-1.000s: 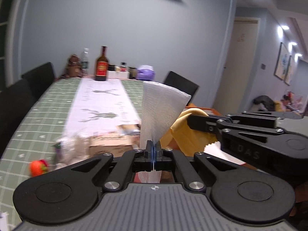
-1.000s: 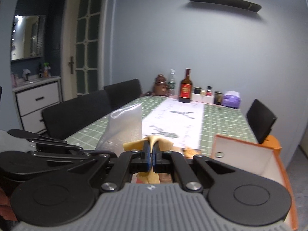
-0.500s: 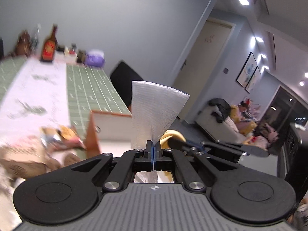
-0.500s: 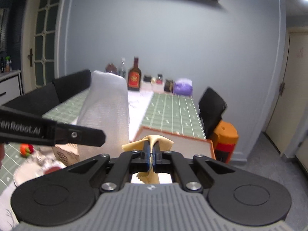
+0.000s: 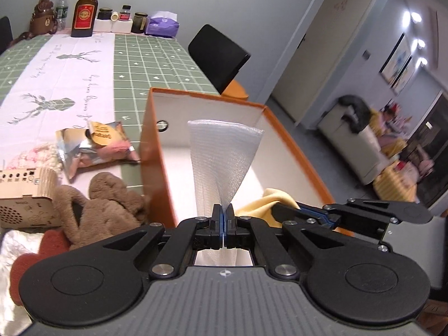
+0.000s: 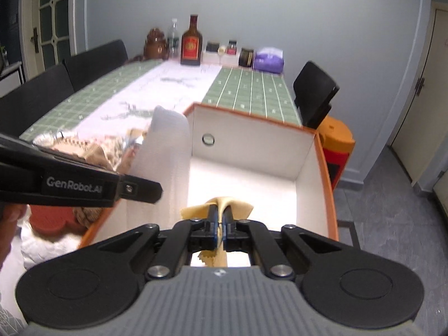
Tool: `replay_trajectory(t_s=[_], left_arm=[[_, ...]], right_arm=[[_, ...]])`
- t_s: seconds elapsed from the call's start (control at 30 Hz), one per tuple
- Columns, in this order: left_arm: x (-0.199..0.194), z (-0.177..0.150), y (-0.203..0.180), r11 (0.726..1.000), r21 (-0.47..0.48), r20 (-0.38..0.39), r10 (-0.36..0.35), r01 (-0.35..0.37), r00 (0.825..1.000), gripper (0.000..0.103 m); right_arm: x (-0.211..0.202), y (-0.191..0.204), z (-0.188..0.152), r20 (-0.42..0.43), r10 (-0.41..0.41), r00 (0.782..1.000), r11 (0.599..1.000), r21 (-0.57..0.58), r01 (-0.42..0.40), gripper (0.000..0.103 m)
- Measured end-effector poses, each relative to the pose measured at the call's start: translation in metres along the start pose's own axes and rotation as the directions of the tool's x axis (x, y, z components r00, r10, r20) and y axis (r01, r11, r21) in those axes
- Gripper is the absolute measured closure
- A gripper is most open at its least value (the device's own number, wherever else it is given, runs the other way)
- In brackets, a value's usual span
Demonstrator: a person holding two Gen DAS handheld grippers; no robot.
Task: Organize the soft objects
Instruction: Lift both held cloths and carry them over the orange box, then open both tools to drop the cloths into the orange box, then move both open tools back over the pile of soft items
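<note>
Left claw [image 5: 223, 215] pinching white foam sheet [image 5: 224, 165] above orange box [image 5: 294, 142] rim.

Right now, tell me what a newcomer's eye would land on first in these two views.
First, the orange box with its white inside, open at the near edge of the table. Over it, the left tongs pinch a white foam sheet that fans upward, and the right tongs pinch a yellow cloth. Left of the box lies a brown plush toy.

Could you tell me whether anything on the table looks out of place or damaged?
Nothing looks damaged or spilled. The brown plush toy, snack packet and wooden box lie crowded, unsorted, beside the orange box.
</note>
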State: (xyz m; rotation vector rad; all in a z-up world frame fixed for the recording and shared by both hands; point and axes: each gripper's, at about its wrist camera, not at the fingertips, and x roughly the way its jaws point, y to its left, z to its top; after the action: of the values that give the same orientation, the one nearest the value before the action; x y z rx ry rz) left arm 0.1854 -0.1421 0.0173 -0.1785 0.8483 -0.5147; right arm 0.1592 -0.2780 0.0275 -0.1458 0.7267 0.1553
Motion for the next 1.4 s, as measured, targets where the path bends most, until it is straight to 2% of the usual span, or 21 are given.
replay_trajectory(t_s=[0.2, 0.27, 0.3, 0.33, 0.37, 0.43, 0.57, 0.63, 0.77, 0.83, 1.07, 1.27, 1.4], left_arm=[[0.001, -0.005, -0.010, 0.996, 0.064, -0.021, 0.062, -0.060, 0.998, 0.100], [0.002, -0.006, -0.011, 0.994, 0.073, -0.020, 0.080, -0.078, 0.997, 0.087], [0.001, -0.006, -0.011, 0.994, 0.074, -0.013, 0.082, -0.081, 0.997, 0.085], [0.001, -0.006, -0.011, 0.994, 0.076, -0.011, 0.081, -0.080, 0.997, 0.079], [0.000, -0.005, -0.011, 0.995, 0.074, -0.007, 0.075, -0.074, 0.997, 0.074], [-0.004, -0.004, -0.011, 0.996, 0.071, 0.000, 0.062, -0.062, 0.998, 0.067], [-0.016, -0.003, -0.012, 0.996, 0.073, 0.039, 0.045, -0.048, 0.998, 0.050], [-0.024, -0.002, -0.013, 0.996, 0.073, 0.067, 0.051, -0.056, 0.996, 0.044], [-0.044, 0.000, -0.009, 0.998, 0.067, 0.131, 0.011, -0.020, 0.991, 0.041], [-0.054, -0.001, -0.007, 0.998, 0.062, 0.159, -0.001, -0.009, 0.987, 0.041], [-0.087, -0.017, 0.001, 0.996, 0.095, 0.276, -0.022, -0.004, 0.961, 0.040], [-0.115, -0.038, 0.018, 0.993, 0.094, 0.368, 0.029, -0.068, 0.929, 0.039], [-0.129, -0.055, 0.034, 0.989, 0.081, 0.400, 0.079, -0.121, 0.913, 0.039]], right_arm=[[0.018, 0.001, -0.007, -0.059, -0.004, 0.998, 1.000, -0.011, 0.003, 0.101], [0.021, 0.001, -0.008, -0.071, -0.003, 0.997, 1.000, -0.015, 0.002, 0.099], [0.021, 0.002, -0.009, -0.073, -0.005, 0.997, 1.000, -0.018, 0.003, 0.098], [0.021, 0.002, -0.010, -0.075, -0.008, 0.997, 1.000, -0.022, 0.006, 0.096], [0.021, 0.003, -0.010, -0.077, -0.009, 0.997, 1.000, -0.024, 0.007, 0.092], [0.019, 0.004, -0.010, -0.075, -0.012, 0.997, 1.000, -0.027, 0.010, 0.075], [0.012, 0.007, -0.007, -0.058, -0.025, 0.998, 0.999, -0.034, 0.023, 0.070], [0.007, 0.008, -0.006, -0.044, -0.030, 0.999, 0.999, -0.035, 0.028, 0.063], [-0.009, 0.013, -0.002, 0.003, -0.055, 0.998, 0.998, -0.033, 0.055, 0.056], [-0.019, 0.018, 0.000, 0.037, -0.073, 0.997, 0.997, -0.033, 0.074, 0.049], [-0.056, 0.049, -0.004, 0.181, -0.108, 0.978, 0.991, -0.055, 0.120, 0.041], [-0.081, 0.083, -0.017, 0.269, -0.051, 0.962, 0.997, -0.051, 0.067, 0.036], [-0.085, 0.107, -0.032, 0.298, -0.023, 0.954, 0.998, -0.045, 0.038, 0.034]])
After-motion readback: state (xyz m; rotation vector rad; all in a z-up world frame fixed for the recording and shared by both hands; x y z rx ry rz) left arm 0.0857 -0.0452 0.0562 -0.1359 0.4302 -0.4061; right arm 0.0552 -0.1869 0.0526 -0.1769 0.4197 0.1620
